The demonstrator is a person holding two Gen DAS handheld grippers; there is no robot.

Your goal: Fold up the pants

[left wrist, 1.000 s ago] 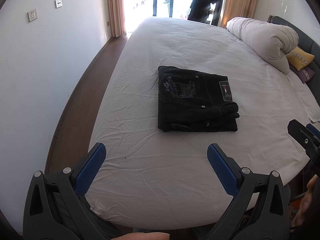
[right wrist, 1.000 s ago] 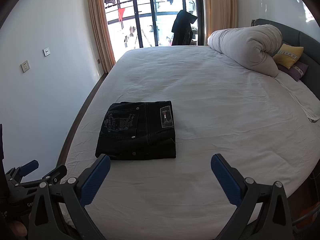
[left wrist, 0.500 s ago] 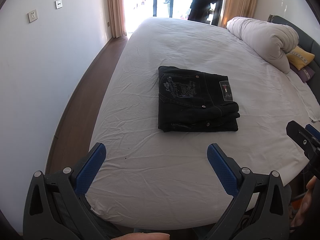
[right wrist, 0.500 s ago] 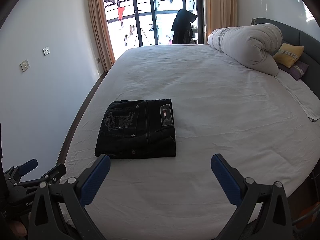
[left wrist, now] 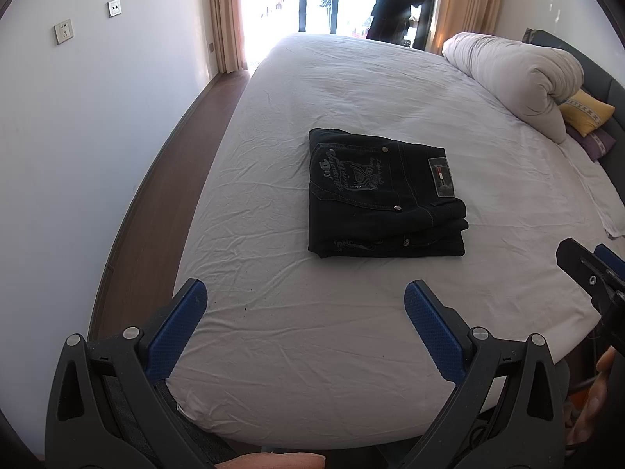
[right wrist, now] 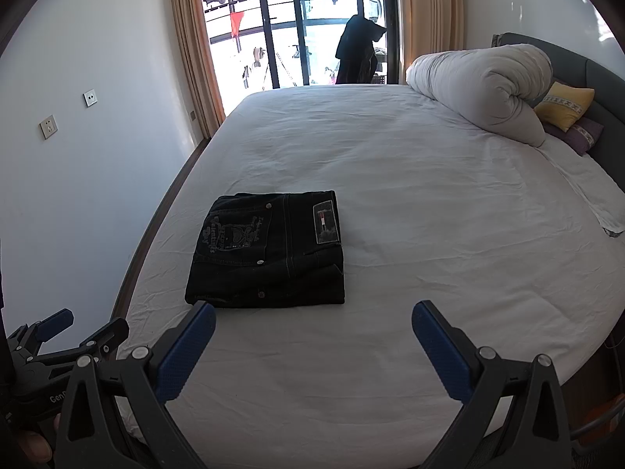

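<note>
One folded pants (left wrist: 384, 195) (seemingly three layers); two grippers, left gripper (left wrist: 304, 305), right gripper (right wrist: 312, 324), both released.

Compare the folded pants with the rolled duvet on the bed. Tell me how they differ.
The pants are black denim folded into a flat, squarish stack; the duvet is off-white and rolled into a thick, puffy bundle. The pants lie near the bed's left edge, close to the open grippers; the duvet sits far back by the headboard, beside a yellow pillow. Both rest on the white sheet, untouched.
</note>
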